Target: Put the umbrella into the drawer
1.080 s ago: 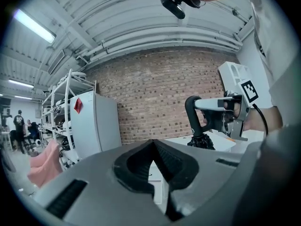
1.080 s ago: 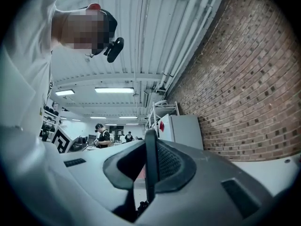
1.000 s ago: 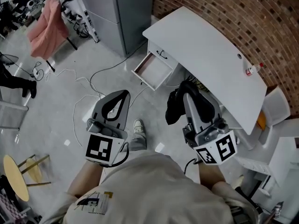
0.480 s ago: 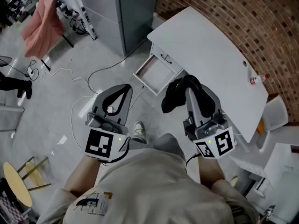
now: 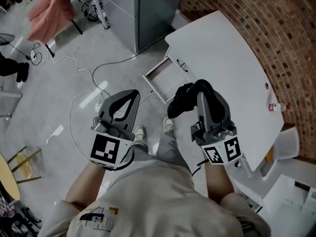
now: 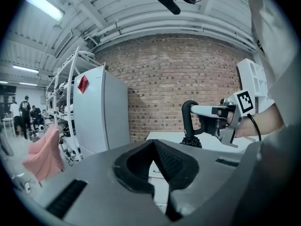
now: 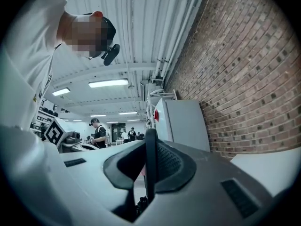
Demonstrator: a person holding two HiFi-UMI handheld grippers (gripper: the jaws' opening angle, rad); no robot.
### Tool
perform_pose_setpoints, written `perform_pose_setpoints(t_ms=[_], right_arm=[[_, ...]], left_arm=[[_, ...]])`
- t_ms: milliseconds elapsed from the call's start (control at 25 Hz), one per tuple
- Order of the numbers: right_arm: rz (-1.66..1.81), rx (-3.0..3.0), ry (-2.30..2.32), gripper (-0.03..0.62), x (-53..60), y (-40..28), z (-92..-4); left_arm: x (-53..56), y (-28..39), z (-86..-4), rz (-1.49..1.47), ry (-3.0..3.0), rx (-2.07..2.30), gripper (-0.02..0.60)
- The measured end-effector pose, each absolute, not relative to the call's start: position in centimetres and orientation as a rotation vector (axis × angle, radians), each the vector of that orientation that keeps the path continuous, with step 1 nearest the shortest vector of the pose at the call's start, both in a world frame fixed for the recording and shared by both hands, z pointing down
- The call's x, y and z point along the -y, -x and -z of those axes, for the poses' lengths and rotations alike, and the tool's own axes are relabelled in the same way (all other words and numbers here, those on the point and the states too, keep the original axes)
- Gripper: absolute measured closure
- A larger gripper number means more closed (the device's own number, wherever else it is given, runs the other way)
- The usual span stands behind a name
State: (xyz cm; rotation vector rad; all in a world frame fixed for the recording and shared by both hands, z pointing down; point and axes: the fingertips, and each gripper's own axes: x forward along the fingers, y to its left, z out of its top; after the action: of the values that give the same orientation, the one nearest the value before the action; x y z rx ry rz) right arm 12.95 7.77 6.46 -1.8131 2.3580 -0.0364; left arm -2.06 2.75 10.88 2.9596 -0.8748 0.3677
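right tool with umbrella near desk

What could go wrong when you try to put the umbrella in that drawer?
The umbrella hangs from the right hand-held gripper by its thin handle, so it may swing or slip out. Its floppy cloth might snag on the rim of the open drawer or bump the desk edge above.

The right gripper covers most of the umbrella handle (a thin dark bar between the jaws). The hanging canopy hides the drawer's near right corner. The bottle on the desk's far right is too small to identify.
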Motion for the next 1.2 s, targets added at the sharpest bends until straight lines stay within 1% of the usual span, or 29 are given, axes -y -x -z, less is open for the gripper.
perform_pose_setpoints(t_ms=[360,560,920,1200], right_arm=[[0.102,-2.557,1.671,0.545,-1.4,-18.0,-13.6],[0.157,-2.626,1.636,0.545,1.6,-19.7,-18.8],[0.233,-2.691,1.606,0.545,4.5,-19.6,-30.5],[0.309,-2.738,1.634,0.545,5.7,-18.8,-41.1]], left_arm=[[1.9,-1.3,-16.4,-0.400,-2.737,1.145,0.574],[3.6,-2.8,-20.6,-0.419,-2.676,1.212,0.574],[5.2,-4.3,-32.4,-0.468,-2.563,1.246,0.574],[5.2,-4.7,-43.8,-0.523,-2.446,1.210,0.574]])
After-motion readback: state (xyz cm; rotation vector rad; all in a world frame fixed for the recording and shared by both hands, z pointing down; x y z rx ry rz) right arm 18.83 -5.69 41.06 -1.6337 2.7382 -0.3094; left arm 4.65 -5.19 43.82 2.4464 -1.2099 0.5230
